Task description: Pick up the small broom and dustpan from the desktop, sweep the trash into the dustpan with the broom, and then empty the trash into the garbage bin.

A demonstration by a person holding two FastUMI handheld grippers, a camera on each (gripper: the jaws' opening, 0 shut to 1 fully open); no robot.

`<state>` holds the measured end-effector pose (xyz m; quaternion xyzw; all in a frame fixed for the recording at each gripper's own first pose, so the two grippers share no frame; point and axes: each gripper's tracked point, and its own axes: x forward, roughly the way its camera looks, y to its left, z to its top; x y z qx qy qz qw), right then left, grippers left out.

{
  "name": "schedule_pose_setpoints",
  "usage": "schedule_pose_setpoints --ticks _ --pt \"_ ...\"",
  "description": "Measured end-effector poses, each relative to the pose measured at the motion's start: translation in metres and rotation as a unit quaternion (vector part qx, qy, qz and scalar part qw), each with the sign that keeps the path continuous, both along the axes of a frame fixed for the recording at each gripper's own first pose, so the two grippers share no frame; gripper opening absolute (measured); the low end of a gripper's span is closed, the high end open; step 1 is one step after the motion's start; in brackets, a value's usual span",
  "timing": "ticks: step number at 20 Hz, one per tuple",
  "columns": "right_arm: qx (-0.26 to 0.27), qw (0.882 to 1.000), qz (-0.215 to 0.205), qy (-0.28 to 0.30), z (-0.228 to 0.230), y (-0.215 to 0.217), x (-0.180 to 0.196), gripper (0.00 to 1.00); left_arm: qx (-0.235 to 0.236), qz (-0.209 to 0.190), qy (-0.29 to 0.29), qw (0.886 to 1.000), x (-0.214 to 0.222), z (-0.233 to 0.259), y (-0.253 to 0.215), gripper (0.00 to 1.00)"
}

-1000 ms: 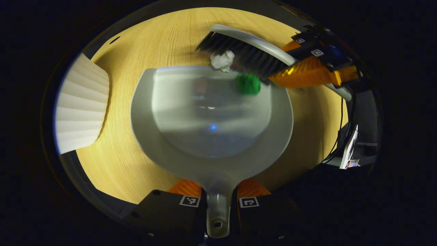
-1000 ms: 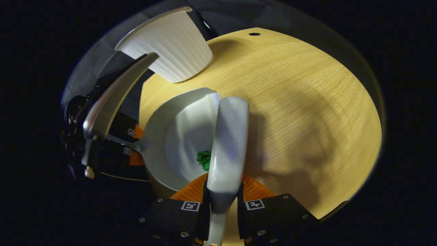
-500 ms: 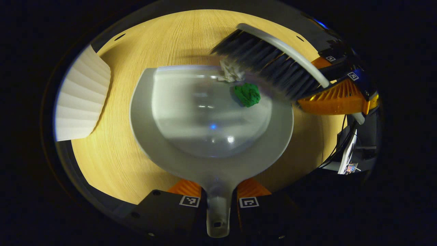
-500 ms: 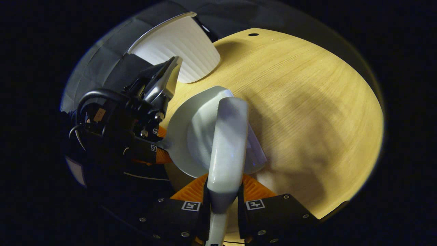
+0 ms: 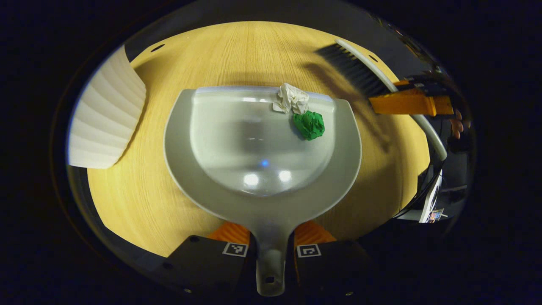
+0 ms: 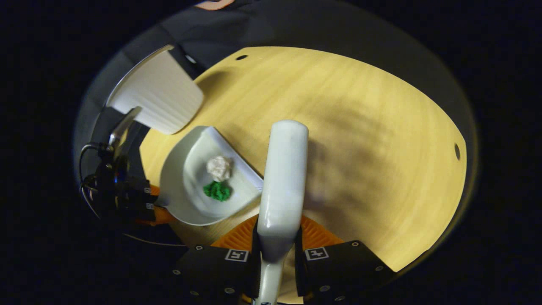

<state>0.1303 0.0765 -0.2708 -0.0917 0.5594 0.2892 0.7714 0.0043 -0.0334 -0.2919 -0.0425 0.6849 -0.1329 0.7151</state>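
The broom is now swinging away from the dustpan, both paper wads lying inside, ahead of the left gripper clamping its handle. The right gripper is gripping the broom; emptying into the white bin is remaining

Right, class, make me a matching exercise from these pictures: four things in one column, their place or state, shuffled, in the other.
Things:
1. green wad
2. white paper ball
3. broom
4. garbage bin

Places or states:
A. lifted off to the right of the dustpan
B. at the dustpan's front lip
C. standing left of the dustpan
D. inside the dustpan, just behind the white ball

Pairs: 1-D, 2-B, 3-A, 4-C
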Motion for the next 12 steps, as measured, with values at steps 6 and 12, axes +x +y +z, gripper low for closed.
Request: schedule_pose_setpoints --ticks 6,12 --pt "-0.064 0.985 -0.154 0.033 -0.038 -0.039 -0.052 0.33 0.005 0.015 -0.017 1.000 0.000 -0.001 -0.005 0.28" --pt "-0.093 0.960 -0.262 0.041 -0.084 -0.044 -0.081 0.33 -0.008 0.024 -0.025 0.999 0.001 0.000 -0.011 0.28"
